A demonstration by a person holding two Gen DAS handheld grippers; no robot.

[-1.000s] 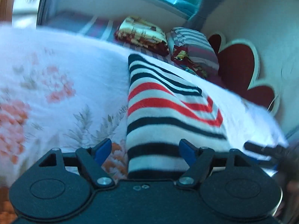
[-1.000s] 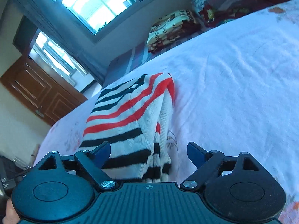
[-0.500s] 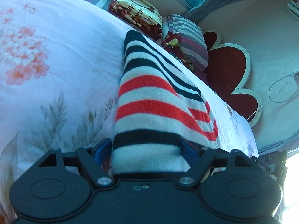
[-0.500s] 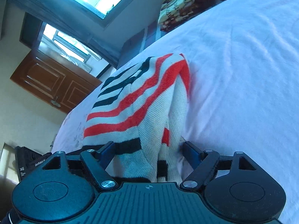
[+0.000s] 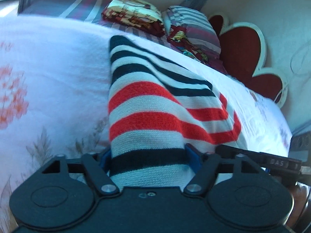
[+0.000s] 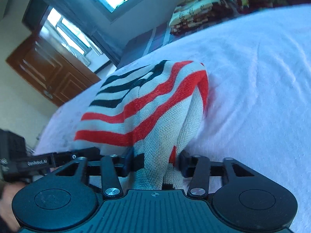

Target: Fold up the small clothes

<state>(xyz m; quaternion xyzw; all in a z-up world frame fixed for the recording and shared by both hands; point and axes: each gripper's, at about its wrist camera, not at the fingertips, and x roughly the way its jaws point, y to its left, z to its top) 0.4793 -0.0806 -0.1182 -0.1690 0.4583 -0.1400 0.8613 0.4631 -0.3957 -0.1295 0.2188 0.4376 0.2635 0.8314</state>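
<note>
The striped knit garment (image 5: pixel 147 116) is lying bunched on the white floral bedspread (image 5: pixel 54 62), and the left gripper (image 5: pixel 148 157) is closing its jaws around the near end, blue pads touching the cloth on both sides. Over on the other side, the right gripper (image 6: pixel 155 160) is narrowing hard too, its fingers (image 6: pixel 183 162) pinching a gathered fold of the same garment (image 6: pixel 155 104).

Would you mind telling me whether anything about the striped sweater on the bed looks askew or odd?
Nothing looks damaged. The striped sweater lies on the bed with a folded layer crossing its stripes diagonally. Both grippers, left and right, are closing on its near edge.
</note>
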